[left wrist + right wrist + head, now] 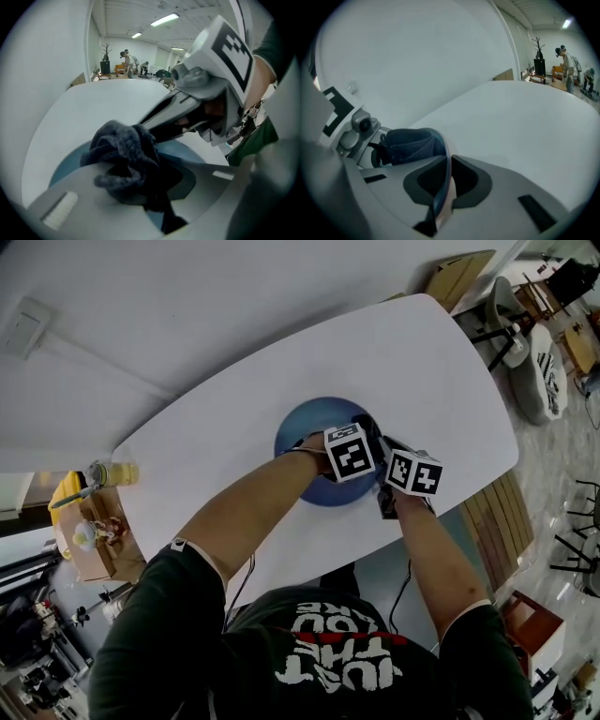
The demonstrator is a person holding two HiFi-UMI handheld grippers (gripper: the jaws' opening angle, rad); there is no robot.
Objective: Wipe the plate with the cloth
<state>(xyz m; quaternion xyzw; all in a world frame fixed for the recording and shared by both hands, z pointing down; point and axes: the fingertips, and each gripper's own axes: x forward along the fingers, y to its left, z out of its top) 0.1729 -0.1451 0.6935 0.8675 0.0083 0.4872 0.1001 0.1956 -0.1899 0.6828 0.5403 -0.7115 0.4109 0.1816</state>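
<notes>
A blue plate [305, 427] gripped at its rim, a dark cloth [125, 157] bunched on it.
The plate lies mid-way along the white table [216, 446], its near right part hidden under hands and marker cubes. The cloth, hard to make out from above, is pinched in the left gripper [152, 190]. The right gripper [440, 199] clamps the plate's rim.

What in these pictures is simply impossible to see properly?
Head view: the near side of the plate, under the marker cubes.
Left gripper view: the plate surface beneath the cloth, which covers it.
Right gripper view: most of the plate, behind the fingers; only its rim shows.
Both gripper views: the people at the room's far end, too small.
</notes>
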